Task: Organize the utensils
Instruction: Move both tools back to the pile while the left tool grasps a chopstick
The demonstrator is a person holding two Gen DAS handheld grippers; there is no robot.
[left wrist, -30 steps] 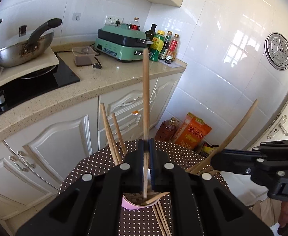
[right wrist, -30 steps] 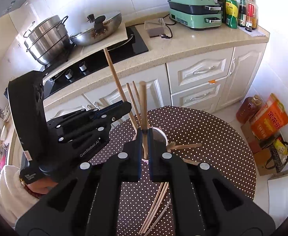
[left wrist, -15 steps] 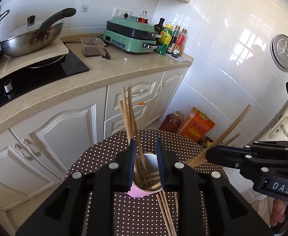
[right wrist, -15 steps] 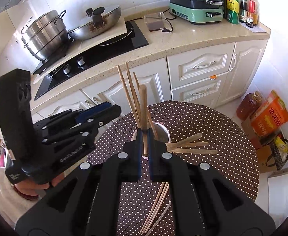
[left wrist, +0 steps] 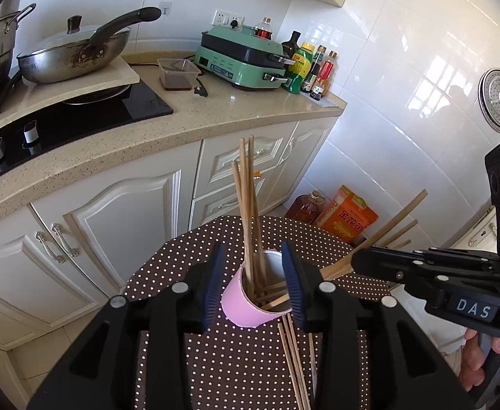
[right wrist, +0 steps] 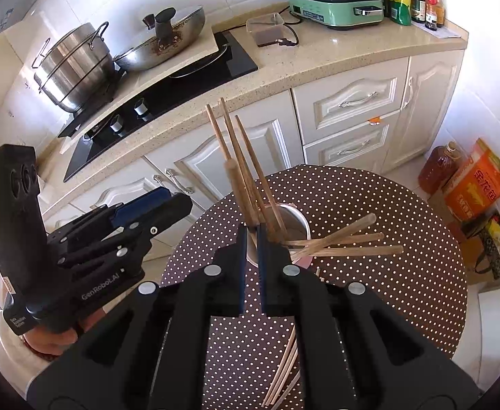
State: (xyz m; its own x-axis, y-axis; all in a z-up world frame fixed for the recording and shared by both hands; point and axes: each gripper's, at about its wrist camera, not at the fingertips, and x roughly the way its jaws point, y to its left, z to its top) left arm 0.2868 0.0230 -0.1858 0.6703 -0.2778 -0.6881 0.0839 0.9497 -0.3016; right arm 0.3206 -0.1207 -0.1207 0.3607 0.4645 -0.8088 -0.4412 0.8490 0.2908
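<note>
Now, through the left wrist camera, the left gripper stands with its jaws spread wide and nothing between them. Just ahead of its fingertips, centred in the gap, sits the pink cup on the dotted tablecloth. A bundle of upright chopsticks rises out of the cup, leaning a little away from the claw, while a few more lie tilted across the rim toward its right side. Loose chopsticks lie flat on the cloth below the right-hand finger, close under the claw. Off to the right, the right gripper reaches in, and chopsticks fan out past its tip.

From the right wrist camera, the right gripper shows its jaws drawn nearly together with a narrow slit between them. One thick chopstick rises from just ahead of the slit, but whether the pads actually pinch it cannot be told from here. The cup's white rim lies just beyond the fingertips, with three slanted chopsticks splayed to the claw's right. More loose sticks lie under the claw. The left gripper hovers to the left, near the cup.

These wooden sticks look light, stiff and smooth, so they would likely roll or pivot in a loose pinch. A hold near the middle, with the pads square across the shaft, should keep one from swinging. The cup looks light enough to tip if nudged.
</note>
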